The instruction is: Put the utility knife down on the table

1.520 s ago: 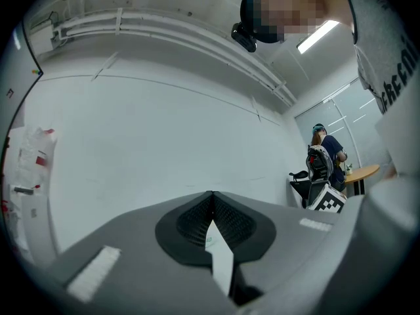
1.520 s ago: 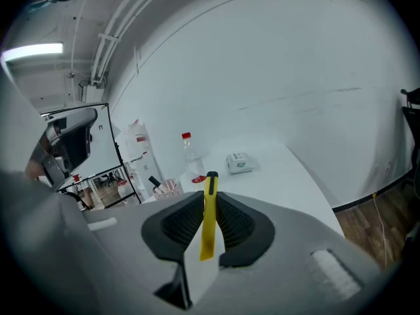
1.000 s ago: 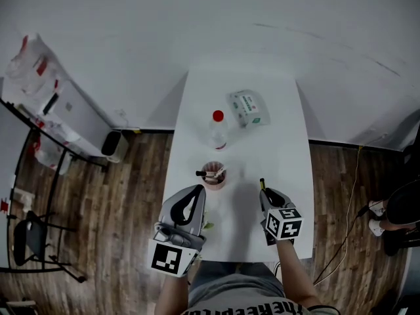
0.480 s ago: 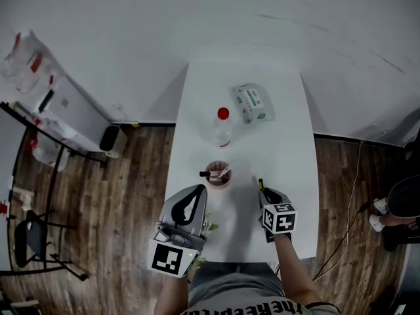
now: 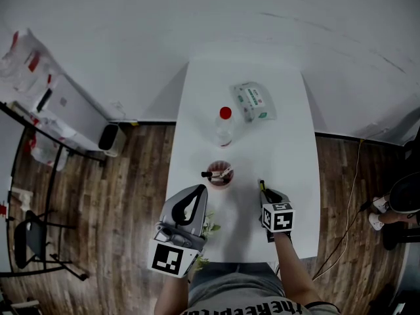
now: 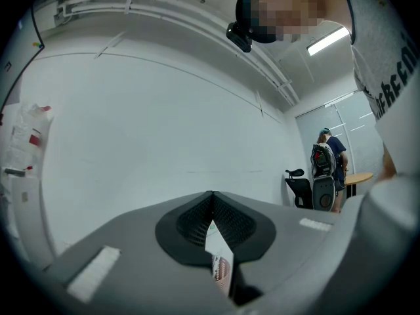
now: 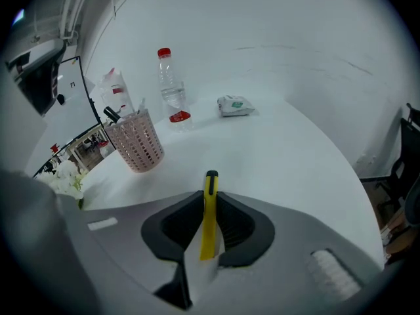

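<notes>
The right gripper [image 7: 210, 199] is clamped on the yellow utility knife [image 7: 209, 223], whose black tip sticks out past the jaws. It is held over the white table [image 5: 289, 143], toward the near edge on the right (whether the knife touches the top cannot be told). The left gripper [image 6: 212, 195], at the near left edge, has its jaws pressed together at the tips, with a thin white printed slip [image 6: 220, 262] caught in the slit between them.

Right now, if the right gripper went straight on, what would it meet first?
Probably the bare table, utility knife first; the right gripper aims between bottle and tissue pack, depth unclear.
</notes>
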Available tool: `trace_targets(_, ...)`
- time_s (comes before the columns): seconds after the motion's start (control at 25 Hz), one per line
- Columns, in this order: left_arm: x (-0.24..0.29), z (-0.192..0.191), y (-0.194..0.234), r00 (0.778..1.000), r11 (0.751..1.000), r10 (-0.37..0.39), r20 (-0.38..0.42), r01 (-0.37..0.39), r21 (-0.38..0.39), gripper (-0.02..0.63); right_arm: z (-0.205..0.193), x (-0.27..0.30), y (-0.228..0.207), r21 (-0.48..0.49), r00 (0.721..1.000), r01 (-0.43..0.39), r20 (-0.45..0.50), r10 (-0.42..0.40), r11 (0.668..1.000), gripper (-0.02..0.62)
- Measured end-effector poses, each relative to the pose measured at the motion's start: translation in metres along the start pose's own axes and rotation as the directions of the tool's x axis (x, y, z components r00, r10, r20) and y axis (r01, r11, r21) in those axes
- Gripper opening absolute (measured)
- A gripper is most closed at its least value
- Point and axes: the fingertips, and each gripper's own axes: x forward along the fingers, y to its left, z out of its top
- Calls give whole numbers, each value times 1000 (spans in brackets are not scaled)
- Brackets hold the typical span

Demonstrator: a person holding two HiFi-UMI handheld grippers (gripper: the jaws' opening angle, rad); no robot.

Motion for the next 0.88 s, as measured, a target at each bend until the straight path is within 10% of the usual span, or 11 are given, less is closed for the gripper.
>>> trace_targets(0.64, -10, 4, -4, 1000, 1000, 20, 2, -20, 11, 15, 4, -8, 4, -32, 1000, -6, 18, 7, 999, 97)
trace_targets(0.88, -12, 9, -13, 1000, 1000, 20, 13, -20, 21, 15, 20, -34, 10, -6, 991, -52, 125, 53, 999, 2)
